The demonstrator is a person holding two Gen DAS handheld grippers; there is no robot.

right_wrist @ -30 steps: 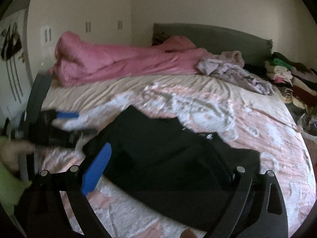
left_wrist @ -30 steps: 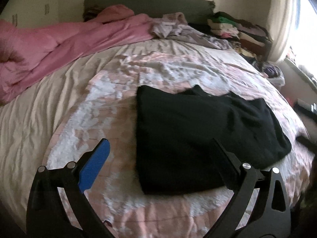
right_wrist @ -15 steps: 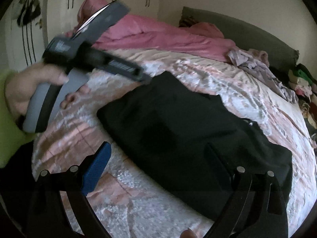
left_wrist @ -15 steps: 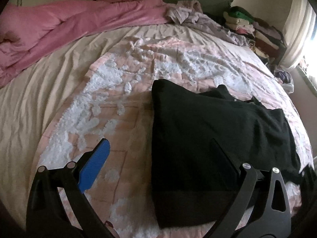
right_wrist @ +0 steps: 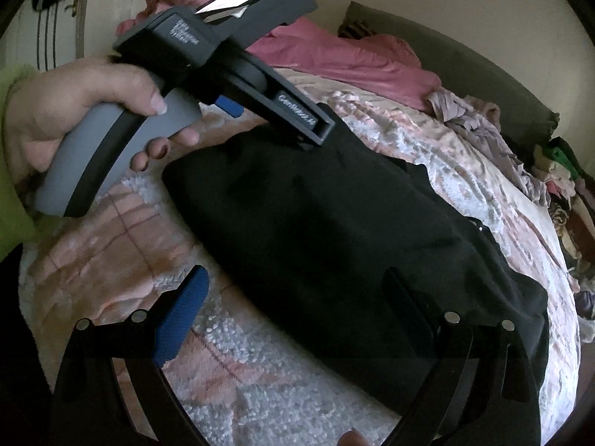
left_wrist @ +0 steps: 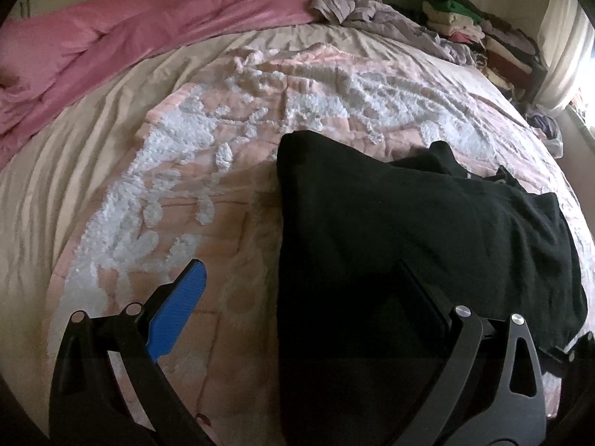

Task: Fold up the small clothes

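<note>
At the far left, a pink duvet [left_wrist: 122, 33] is seen bunched along the edge of the bed. Beside it, a pink and white tufted bedspread [left_wrist: 208, 171] is spread flat. The left gripper [left_wrist: 297, 290] is held with its jaws wide apart and nothing between them; one blue pad [left_wrist: 178, 304] hangs over the bedspread, the other finger over dark cloth. From the right wrist view, this gripper is seen held in a hand [right_wrist: 74, 111] above the garment's near edge.

Across the middle and right, a black garment [left_wrist: 409, 230] is laid on the bedspread, partly folded, with a straight edge on its left and rumpled layers toward its right end. The right gripper [right_wrist: 293, 304] is also spread wide and empty, poised over the garment's lower edge.

The garment is judged soft, light and limp, likely to sag and slide on itself. A hold is best taken at the corners of the straight edge, pinching all layers together.

At the far right, stacked clothes [left_wrist: 468, 26] are piled.
</note>
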